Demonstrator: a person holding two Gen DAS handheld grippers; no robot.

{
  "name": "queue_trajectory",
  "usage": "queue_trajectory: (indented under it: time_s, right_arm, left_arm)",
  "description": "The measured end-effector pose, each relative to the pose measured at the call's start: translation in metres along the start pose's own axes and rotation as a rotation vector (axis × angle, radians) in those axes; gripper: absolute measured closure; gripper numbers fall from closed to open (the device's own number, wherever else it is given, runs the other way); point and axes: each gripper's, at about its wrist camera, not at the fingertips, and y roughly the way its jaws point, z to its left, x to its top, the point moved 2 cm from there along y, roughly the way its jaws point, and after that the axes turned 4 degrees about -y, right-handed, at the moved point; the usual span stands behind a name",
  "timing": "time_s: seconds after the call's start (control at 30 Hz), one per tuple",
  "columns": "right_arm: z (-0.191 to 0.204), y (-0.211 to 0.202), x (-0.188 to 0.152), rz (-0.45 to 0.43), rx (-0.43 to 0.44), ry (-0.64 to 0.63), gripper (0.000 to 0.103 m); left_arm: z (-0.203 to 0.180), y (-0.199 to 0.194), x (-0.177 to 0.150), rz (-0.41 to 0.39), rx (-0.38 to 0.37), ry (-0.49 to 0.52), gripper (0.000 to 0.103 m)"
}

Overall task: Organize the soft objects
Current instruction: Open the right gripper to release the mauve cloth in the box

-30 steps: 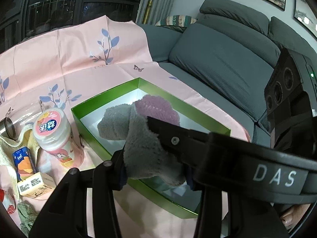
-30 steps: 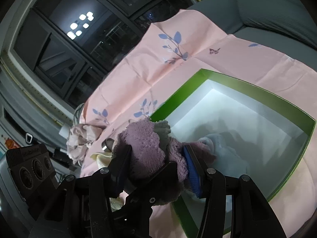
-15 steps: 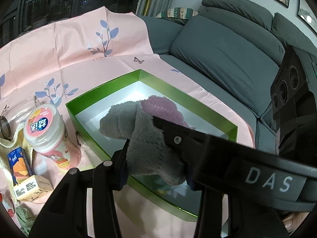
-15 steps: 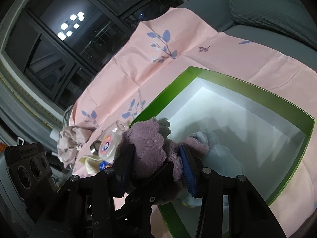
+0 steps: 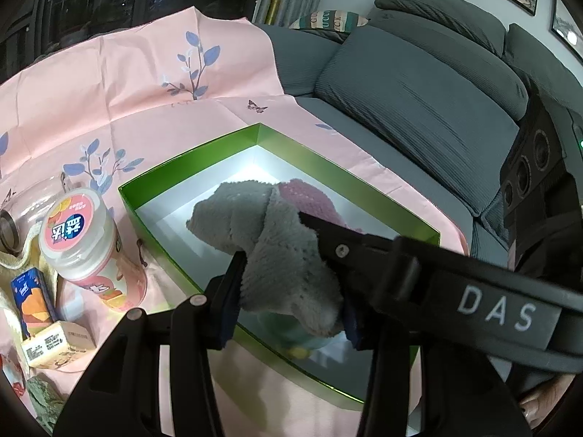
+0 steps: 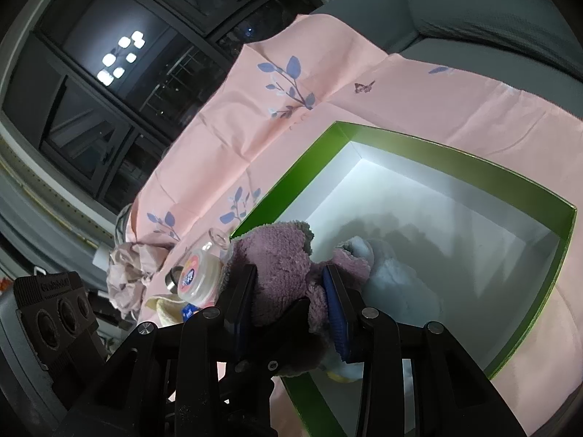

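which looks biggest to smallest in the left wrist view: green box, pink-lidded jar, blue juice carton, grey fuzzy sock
1. green box
2. grey fuzzy sock, though it sits nearest the camera, so it may look larger than it is
3. pink-lidded jar
4. blue juice carton

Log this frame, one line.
left gripper: shut on grey sock | right gripper: closing on purple sock | over green box

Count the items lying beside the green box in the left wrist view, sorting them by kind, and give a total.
Round plastic jars: 1, pink-lidded jar
Small cartons: 2, blue juice carton and pale carton
Clear glass containers: 1, glass jar lying on its side
Cloths: 1, cream cloth
Total: 5
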Motion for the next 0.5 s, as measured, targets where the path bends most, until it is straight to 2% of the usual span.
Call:
queue_trajectory:
  time_s: [0.33, 0.5]
  right_arm:
    - [-0.001, -0.0061, 0.0027, -0.047, -0.044, 0.022, 0.064]
    - [-0.0084, -0.0091, 0.0049, -0.065, -0.067, 0.047, 0.064]
  left_arm:
    - [0.0003, -0.0041, 0.0005, 0.006, -0.026, -0.006, 0.051]
    - [0.0043, -0.0081, 0.0016, -0.013, 0.009, -0.005, 0.042]
